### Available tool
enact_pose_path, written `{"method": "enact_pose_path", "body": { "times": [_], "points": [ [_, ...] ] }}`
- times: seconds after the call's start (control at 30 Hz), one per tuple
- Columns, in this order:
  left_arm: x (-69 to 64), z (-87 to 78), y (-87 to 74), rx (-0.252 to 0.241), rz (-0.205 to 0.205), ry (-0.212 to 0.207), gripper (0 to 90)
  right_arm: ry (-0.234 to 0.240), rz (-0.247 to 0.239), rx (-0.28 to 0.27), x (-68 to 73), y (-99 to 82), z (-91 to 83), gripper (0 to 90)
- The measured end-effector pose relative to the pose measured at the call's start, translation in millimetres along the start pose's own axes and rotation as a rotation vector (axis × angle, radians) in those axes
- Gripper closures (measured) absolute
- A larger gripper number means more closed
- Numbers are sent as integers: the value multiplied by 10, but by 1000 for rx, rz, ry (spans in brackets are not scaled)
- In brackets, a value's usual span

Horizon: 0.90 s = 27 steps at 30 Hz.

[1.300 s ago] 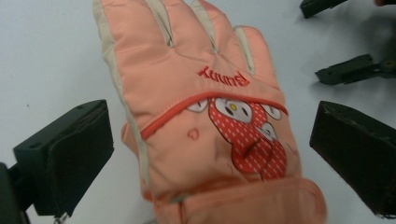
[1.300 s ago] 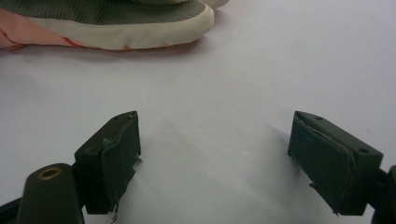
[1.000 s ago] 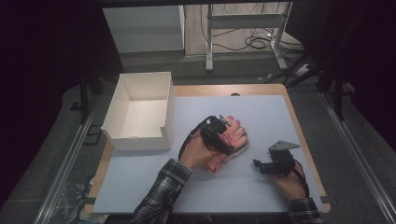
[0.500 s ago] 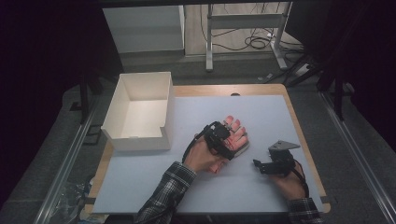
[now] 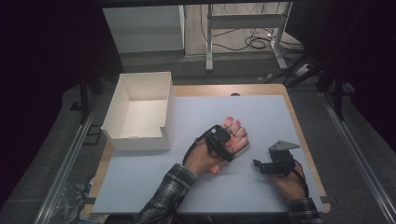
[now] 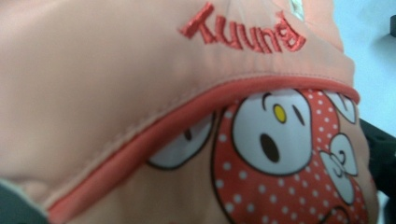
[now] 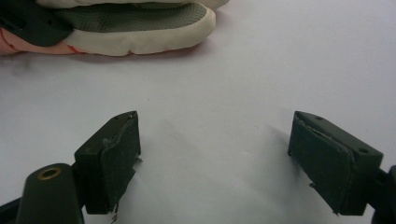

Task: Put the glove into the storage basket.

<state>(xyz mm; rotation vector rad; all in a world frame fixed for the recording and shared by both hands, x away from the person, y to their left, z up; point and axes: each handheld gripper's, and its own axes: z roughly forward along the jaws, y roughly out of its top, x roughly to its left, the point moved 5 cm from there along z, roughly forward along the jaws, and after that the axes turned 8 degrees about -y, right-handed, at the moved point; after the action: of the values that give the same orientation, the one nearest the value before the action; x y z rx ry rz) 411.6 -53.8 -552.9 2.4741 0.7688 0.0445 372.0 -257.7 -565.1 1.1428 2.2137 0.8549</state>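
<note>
While the left tool [image 5: 223,142] closes around the pink shoe [image 6: 196,116] mid-worktop, the right tool [image 7: 229,163] rests wide open near the right edge.

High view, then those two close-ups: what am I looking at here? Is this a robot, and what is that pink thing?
There is no robot here: a person at a table holds a hand-held clamp with two jaws in each hand. The high view looks down from above. Each close-up comes from a camera riding on one clamp.

The left gripper sits on a peach shoe; its own camera is pressed close to the shoe's cartoon print. Its jaws have just been closing, apparently around the shoe, though the pads are hidden.

The right gripper rests beside it, jaws wide open over the bare pale mat and holding nothing.

A white open box stands at the left.
</note>
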Motion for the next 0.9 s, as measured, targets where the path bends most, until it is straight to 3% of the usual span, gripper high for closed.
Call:
{"method": "enact_pose_path", "body": {
  "times": [0.23,0.5,0.73,0.9],
  "points": [
    [-18,-32,-27,-6,-16,-8,270,0,-1,0,1,0,0,172],
    [-17,-109,-62,-39,-12,-48,503,-1,-1,0,1,0,0,172],
    [30,-178,-56,-52,-31,-90,563,0,0,0,0,0,0,172],
    [32,-243,-51,-79,-32,-73,578,0,2,0,1,0,-1,172]
  ]
}}
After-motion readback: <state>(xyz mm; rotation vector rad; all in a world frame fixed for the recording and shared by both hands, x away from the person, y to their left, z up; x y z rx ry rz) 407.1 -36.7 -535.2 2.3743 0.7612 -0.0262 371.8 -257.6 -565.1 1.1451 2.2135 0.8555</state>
